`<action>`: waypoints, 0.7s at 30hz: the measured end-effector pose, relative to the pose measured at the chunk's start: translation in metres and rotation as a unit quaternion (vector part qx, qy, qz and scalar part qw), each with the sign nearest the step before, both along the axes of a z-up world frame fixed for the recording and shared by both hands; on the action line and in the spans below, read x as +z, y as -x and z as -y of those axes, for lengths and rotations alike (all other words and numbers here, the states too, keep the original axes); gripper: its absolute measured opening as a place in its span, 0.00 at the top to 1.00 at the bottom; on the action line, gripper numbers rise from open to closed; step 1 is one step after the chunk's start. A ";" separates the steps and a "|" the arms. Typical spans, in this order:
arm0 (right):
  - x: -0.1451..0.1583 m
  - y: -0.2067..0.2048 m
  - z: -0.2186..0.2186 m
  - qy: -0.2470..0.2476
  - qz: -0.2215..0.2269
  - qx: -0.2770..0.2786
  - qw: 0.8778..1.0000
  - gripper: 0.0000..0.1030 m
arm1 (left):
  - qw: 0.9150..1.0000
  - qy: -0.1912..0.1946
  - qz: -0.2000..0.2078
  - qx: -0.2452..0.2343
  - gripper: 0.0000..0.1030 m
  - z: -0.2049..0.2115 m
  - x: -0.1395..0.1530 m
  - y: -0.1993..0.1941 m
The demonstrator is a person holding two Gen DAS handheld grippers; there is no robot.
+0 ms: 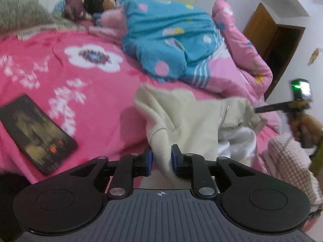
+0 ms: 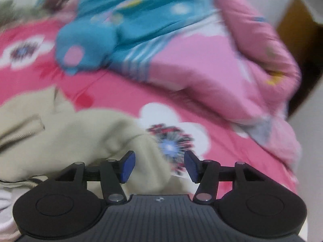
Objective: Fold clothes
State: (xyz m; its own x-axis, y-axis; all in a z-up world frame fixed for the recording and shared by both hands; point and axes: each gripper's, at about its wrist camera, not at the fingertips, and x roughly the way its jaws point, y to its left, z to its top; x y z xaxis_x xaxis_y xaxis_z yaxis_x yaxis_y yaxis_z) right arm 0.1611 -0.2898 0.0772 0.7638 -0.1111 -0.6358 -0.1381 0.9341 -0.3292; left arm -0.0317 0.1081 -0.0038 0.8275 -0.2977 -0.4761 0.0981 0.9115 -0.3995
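A cream zip-up garment (image 1: 187,117) lies bunched on the pink flowered bedspread (image 1: 84,84). My left gripper (image 1: 161,158) is shut on a fold of it, with cloth pinched between the blue pads. In the right wrist view the same cream garment (image 2: 70,133) spreads to the left, its zipper at the far left. My right gripper (image 2: 159,166) is open, with a cream sleeve end lying between its fingers and against the left pad (image 2: 128,168). The right gripper also shows at the right edge of the left wrist view (image 1: 260,109), reaching toward the garment's far side.
A dark phone (image 1: 36,131) lies on the bedspread to the left. A blue and pink quilt (image 1: 171,40) is heaped at the back, with a plush toy (image 1: 97,2) and pillows. A checked cloth (image 1: 290,161) lies at the right. A wooden door (image 1: 272,40) stands beyond.
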 end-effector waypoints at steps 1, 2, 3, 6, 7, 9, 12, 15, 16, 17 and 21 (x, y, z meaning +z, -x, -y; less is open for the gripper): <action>0.009 0.016 0.007 -0.018 0.015 -0.004 1.000 0.44 | 1.000 -0.006 0.013 0.006 0.76 -0.002 0.005 0.003; 0.017 0.032 0.012 -0.037 0.029 -0.003 0.999 0.44 | 1.000 -0.011 0.026 0.012 0.76 -0.004 0.010 0.006; 0.021 0.048 0.014 -0.053 0.038 0.004 0.998 0.44 | 0.999 -0.024 0.044 0.021 0.74 -0.006 0.016 0.011; 0.023 0.086 0.010 -0.096 0.043 0.040 0.994 0.44 | 0.994 -0.054 0.085 0.045 0.59 -0.013 0.033 0.022; 0.020 0.095 0.006 -0.113 0.040 0.054 0.991 0.44 | 0.993 -0.064 0.089 0.041 0.56 -0.012 0.037 0.020; 0.009 0.107 -0.005 -0.140 0.032 0.082 0.986 0.44 | 0.994 -0.081 0.077 0.016 0.52 -0.003 0.042 0.011; -0.010 0.114 -0.027 -0.149 0.022 0.114 0.982 0.44 | 0.991 -0.097 0.057 -0.069 0.33 0.028 0.040 -0.014; -0.027 0.113 -0.053 -0.112 0.026 0.136 0.984 0.44 | 0.982 -0.134 0.043 -0.129 0.29 0.070 0.031 -0.042; -0.031 0.113 -0.062 -0.089 0.034 0.145 0.985 0.44 | 0.977 -0.150 0.041 -0.144 0.29 0.084 0.027 -0.051; -0.036 0.114 -0.070 -0.067 0.042 0.155 0.985 0.44 | 0.973 -0.166 0.042 -0.157 0.29 0.097 0.023 -0.060; -0.047 0.128 -0.095 0.018 0.073 0.207 0.975 0.44 | 0.963 -0.219 0.030 -0.156 0.31 0.130 0.007 -0.094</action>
